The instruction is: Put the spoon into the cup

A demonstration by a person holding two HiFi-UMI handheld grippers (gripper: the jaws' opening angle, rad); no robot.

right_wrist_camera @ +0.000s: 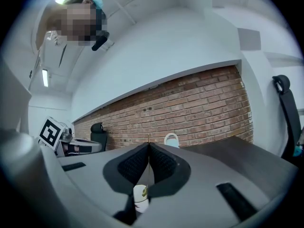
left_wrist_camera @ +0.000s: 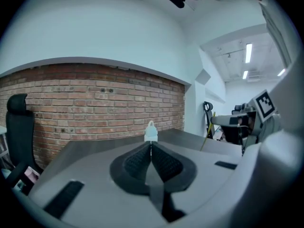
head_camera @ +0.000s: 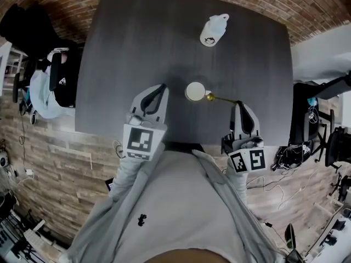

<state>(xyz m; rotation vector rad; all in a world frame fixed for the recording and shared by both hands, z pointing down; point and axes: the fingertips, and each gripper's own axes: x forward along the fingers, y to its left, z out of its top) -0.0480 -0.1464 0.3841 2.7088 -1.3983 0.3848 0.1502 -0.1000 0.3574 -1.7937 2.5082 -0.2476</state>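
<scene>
The left gripper [head_camera: 161, 89] hovers just left of the one white cup [head_camera: 194, 91], its jaws pressed together on nothing. Right of the cup, the right gripper [head_camera: 239, 107] pinches the handle of the one gold spoon [head_camera: 222, 98], whose bowl end reaches the cup's edge. Well beyond the cup, one white jug [head_camera: 214, 30] stands on the dark table [head_camera: 137, 48], its print unreadable.

I am looking into an office or lab room: a brick wall [left_wrist_camera: 95, 103], a black office chair [left_wrist_camera: 18, 127], ceiling strip lights [left_wrist_camera: 248, 52], and cables [head_camera: 288, 156] on the wooden floor [head_camera: 49, 166].
</scene>
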